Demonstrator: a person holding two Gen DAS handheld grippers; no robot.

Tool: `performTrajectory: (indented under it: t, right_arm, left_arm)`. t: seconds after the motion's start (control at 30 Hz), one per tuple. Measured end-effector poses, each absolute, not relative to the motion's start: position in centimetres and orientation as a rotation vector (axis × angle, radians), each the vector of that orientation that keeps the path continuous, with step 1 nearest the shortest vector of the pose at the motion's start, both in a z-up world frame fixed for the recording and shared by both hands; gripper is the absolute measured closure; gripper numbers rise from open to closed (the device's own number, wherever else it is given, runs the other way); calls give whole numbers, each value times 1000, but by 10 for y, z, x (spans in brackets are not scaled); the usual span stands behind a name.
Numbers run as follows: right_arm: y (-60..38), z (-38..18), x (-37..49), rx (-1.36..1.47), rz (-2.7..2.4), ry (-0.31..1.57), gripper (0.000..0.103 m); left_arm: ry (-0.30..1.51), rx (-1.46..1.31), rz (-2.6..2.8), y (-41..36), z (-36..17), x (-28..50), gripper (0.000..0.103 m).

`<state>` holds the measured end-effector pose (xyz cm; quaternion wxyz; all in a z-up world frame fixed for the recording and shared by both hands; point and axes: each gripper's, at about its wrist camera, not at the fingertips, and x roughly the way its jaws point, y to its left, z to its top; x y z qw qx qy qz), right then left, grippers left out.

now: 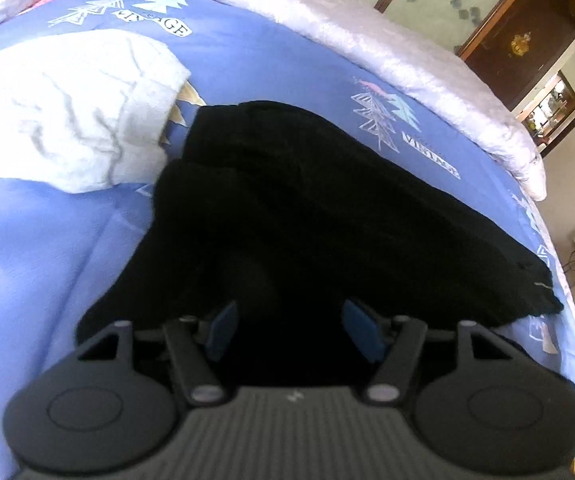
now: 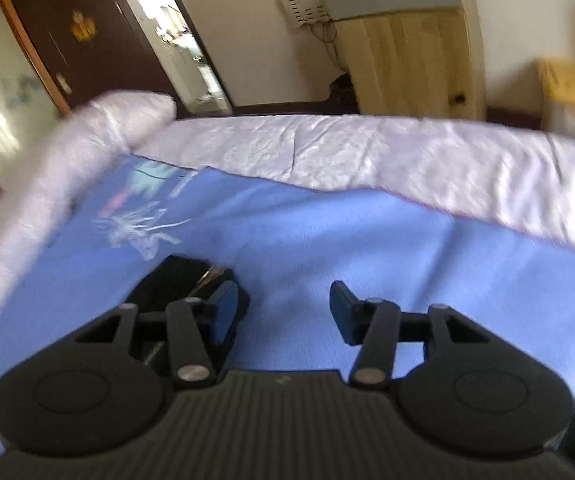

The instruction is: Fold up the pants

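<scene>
Black pants [image 1: 307, 208] lie on the blue printed bedsheet [image 1: 247, 60], spread from the near edge toward the right. My left gripper [image 1: 291, 328] is open just above the near part of the pants, blue pads [image 1: 223, 328] apart, nothing held. In the right wrist view, a small corner of the black pants [image 2: 179, 276] shows beside the left finger. My right gripper [image 2: 283, 312] is open over the blue sheet [image 2: 347, 240], empty.
A white crumpled garment [image 1: 67, 112] lies at the left of the pants. A pale quilt [image 1: 407, 68] borders the sheet; it also shows in the right wrist view [image 2: 367, 156]. A dark wooden door [image 2: 79, 36] and a curtained cabinet [image 2: 403, 40] stand beyond the bed.
</scene>
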<state>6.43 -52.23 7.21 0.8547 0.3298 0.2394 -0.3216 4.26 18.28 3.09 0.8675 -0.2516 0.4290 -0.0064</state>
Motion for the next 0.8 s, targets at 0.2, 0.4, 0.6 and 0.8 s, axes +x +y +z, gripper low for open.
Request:
performTrajectory:
  t: [0.2,0.4,0.6,0.8]
  right_arm:
    - [-448,82,-32,574,-471,518,49]
    - [-358,73,-88,365,-268,602,48]
    - [-292,67,-101,281,-10,627,48]
    - [-251,54,-89,192,117,684,48]
  left_arm:
    - [887,-573,15,200,37,0,40]
    - [871,-672,58,225,31,-42,32]
    - [896,-775,72,242,13,-66,31]
    - [895,-863,41,247,-2,-55,15]
